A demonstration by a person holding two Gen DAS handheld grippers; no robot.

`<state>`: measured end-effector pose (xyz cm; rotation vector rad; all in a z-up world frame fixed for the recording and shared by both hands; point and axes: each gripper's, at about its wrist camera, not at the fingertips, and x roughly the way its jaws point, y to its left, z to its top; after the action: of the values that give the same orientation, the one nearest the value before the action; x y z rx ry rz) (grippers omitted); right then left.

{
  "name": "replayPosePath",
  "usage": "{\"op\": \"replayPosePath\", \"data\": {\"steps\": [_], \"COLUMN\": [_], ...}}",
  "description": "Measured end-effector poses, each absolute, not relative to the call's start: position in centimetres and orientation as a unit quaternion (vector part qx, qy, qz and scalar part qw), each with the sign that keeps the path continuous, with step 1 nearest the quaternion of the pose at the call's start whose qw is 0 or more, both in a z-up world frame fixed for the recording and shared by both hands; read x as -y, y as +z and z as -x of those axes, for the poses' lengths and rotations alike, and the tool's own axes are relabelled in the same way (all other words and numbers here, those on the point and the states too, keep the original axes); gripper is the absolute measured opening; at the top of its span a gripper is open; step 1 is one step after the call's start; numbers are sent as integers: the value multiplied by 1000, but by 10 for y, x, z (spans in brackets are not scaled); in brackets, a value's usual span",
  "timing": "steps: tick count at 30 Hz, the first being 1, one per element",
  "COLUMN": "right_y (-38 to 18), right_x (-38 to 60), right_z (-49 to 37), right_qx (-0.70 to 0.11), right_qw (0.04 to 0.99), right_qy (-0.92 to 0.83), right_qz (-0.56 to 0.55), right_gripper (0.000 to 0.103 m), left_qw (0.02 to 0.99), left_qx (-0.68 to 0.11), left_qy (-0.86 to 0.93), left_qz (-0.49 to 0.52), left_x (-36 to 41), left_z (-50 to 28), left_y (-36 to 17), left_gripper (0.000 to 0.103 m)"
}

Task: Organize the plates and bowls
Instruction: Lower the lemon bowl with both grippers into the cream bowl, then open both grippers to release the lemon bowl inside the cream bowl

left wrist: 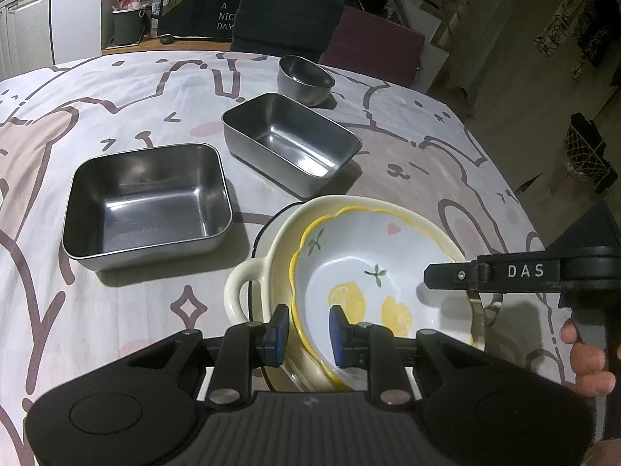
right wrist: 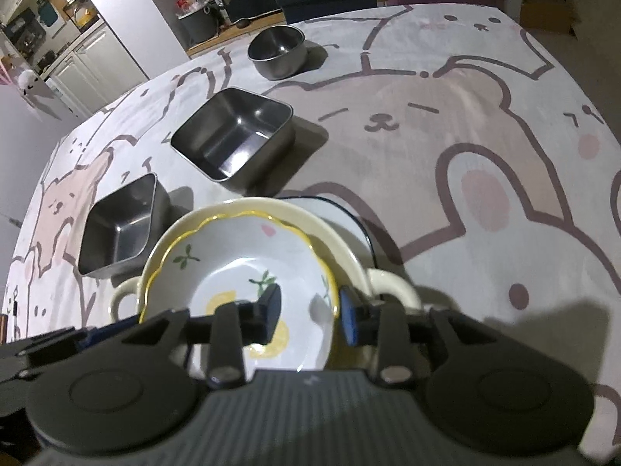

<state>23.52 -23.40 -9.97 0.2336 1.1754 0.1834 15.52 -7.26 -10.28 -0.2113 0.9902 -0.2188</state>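
Left wrist view, lower right: lemon bowl (left wrist: 372, 272) nested, left tongs (left wrist: 308, 336) clenched on its rim, right tongs (right wrist: 308, 316) released; steel tins (left wrist: 147, 202) upper left unsorted.

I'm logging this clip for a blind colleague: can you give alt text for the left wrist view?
The left gripper straddles the near rim of a lemon bowl nested in a cream handled dish, with the right gripper reaching in from the right. Behind, on a bear-print cloth, stand two steel trays and a steel bowl.
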Motion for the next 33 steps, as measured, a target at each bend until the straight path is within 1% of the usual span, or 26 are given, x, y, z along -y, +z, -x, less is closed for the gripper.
{"op": "replayPosePath", "data": {"steps": [9, 12, 16, 18, 19, 20, 22, 24, 25, 26, 28, 30, 31, 33], "right_y": [-92, -88, -81, -77, -75, -73, -69, -64, -61, -57, -50, -42, -38, -30], "right_x": [235, 236, 237, 238, 238, 238, 240, 242, 242, 243, 245, 245, 243, 241], "right_z": [-230, -225, -216, -211, -209, -207, -202, -197, -194, -192, -187, -181, -180, -179], "right_qx": [-551, -547, -539, -535, -532, -530, -523, -514, -509, -503, -487, -466, -455, -438], "right_qw": [823, 826, 831, 834, 836, 838, 842, 847, 851, 854, 863, 874, 880, 888], "right_qy": [88, 87, 91, 93, 94, 94, 96, 97, 96, 95, 93, 93, 95, 101], "right_qz": [-105, -104, -100, -96, -94, -93, -91, -91, -92, -93, -97, -98, -96, -96], "right_gripper": [38, 39, 45, 51, 52, 55, 59, 61, 62, 65, 75, 99, 103, 103], "left_qw": [869, 869, 869, 871, 872, 874, 877, 879, 880, 882, 890, 897, 901, 908], "left_qx": [-474, -472, -468, -464, -461, -458, -453, -448, -445, -440, -425, -408, -399, -384], "left_qy": [-106, -111, -125, -129, -130, -131, -133, -135, -135, -135, -136, -135, -134, -130], "left_qz": [98, 99, 101, 99, 96, 93, 92, 94, 95, 95, 99, 103, 103, 106], "left_x": [74, 73, 75, 76, 77, 78, 77, 75, 74, 72, 67, 60, 55, 45], "left_z": [-153, -151, -145, -142, -140, -137, -134, -131, -129, -128, -124, -121, -120, -121], "left_y": [-102, -100, -96, -93, -91, -88, -84, -80, -77, -74, -67, -58, -52, -44], "left_gripper": [25, 28, 43, 53, 62, 69, 71, 77, 85, 92, 100, 103, 103, 103]}}
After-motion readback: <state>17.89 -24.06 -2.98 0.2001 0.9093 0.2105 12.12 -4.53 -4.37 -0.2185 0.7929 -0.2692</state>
